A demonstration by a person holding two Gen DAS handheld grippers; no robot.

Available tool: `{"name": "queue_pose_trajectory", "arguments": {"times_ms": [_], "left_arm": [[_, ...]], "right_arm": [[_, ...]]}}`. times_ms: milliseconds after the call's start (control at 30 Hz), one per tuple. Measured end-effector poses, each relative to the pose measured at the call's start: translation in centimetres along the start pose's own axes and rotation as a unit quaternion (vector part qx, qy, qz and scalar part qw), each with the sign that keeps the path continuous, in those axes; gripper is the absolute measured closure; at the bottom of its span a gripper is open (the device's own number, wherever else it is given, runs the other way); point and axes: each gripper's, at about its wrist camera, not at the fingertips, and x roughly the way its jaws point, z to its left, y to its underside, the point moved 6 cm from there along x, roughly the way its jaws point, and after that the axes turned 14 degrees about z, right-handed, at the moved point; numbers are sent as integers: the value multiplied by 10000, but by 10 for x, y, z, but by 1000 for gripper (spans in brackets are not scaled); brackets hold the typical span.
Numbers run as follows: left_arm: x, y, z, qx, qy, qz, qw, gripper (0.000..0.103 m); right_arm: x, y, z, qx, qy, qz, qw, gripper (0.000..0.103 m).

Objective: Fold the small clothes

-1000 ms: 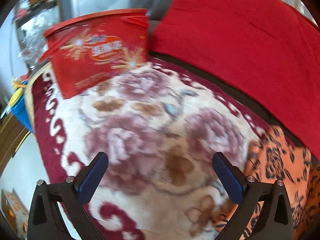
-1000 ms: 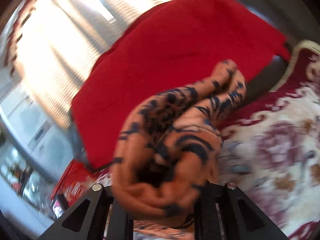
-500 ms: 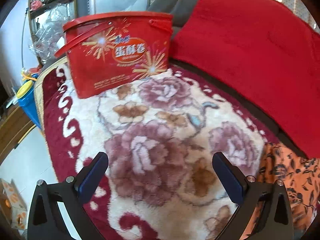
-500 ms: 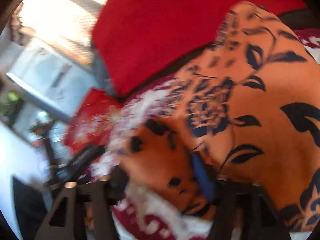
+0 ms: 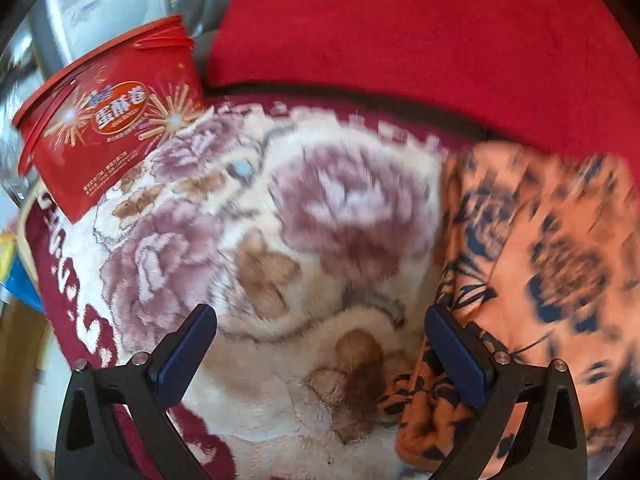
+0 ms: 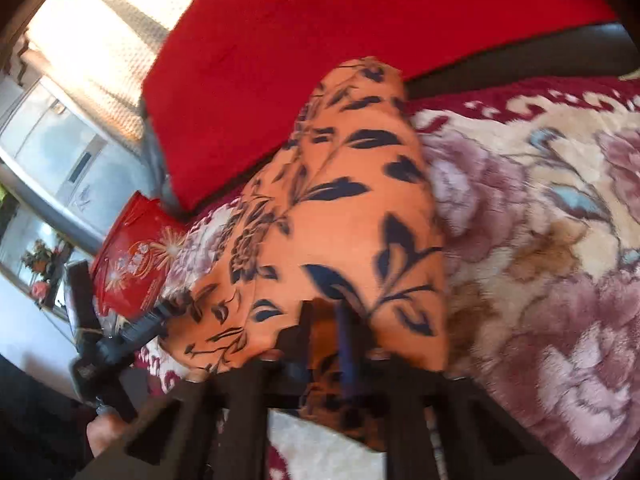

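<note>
The blanket (image 5: 320, 240) on the couch fills most of both views, with the red throw (image 5: 400, 32) at the far side and the tin (image 5: 112, 120) far left. The garment (image 6: 340, 220), bunched up in the air a second ago, now lies spread on the blanket, so I judge laying-out nearly done and folding ready to start. My right gripper (image 6: 326, 344) is clamped on its near edge. My left gripper (image 5: 320, 348) is wide open and empty, and has swung right: its right finger now touches the garment's left edge.
</note>
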Motion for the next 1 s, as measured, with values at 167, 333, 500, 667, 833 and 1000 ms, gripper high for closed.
{"name": "queue_pose_trajectory", "arguments": {"times_ms": [167,333,500,667,833,1000], "left_arm": [[-1,-7,1,-173,202,-53,9996,0],[1,-10,-3,-101,143,-125,9998,0],[6,-12,-5,-24,172,-84,9998,0],[-13,-14,-5,34,200,-463,9987,0],[-45,-5,-16,391,269,-1111,9927,0],[-47,8,-37,859,258,-1138,9894,0]], "right_arm": [[-14,-22,15,-228,179,-166,9994,93],[-2,-76,33,-207,1023,-247,9942,90],[46,-113,-4,210,1501,192,9883,94],[37,-120,-14,624,978,134,9932,95],[-5,-78,20,18,620,-3,9981,88],[-25,-11,37,-506,671,108,9964,87]]}}
